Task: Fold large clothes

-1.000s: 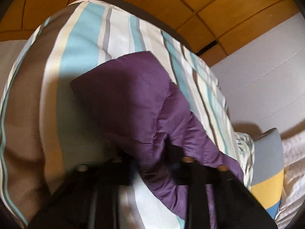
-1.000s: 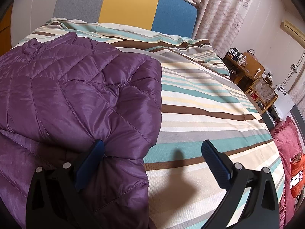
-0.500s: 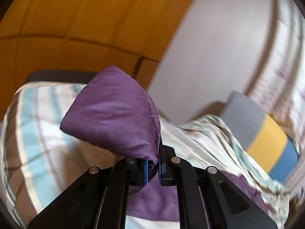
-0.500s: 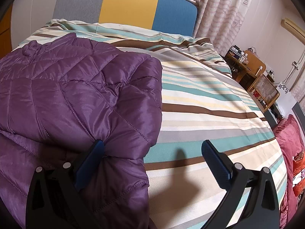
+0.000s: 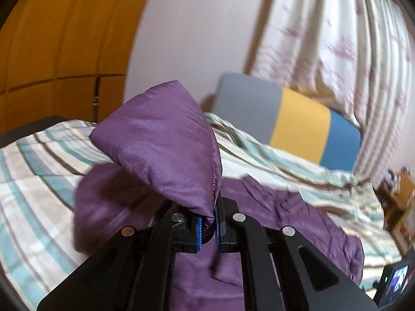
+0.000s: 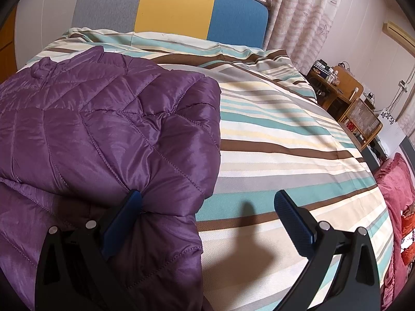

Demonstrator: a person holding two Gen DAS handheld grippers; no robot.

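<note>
A purple quilted jacket lies on the striped bed. In the left wrist view my left gripper is shut on a sleeve end of the jacket and holds it raised above the rest of the jacket. My right gripper is open and low over the bed, its left finger touching a folded edge of the jacket, its right finger over bare bedding.
A grey, yellow and blue headboard cushion stands at the bed's far end, with curtains behind. A wooden side table and a red cushion are to the right. Wooden panels line the left.
My left gripper has lifted the sleeve end off the bed and swung right, toward the headboard and over the jacket. The right gripper has stayed still.
</note>
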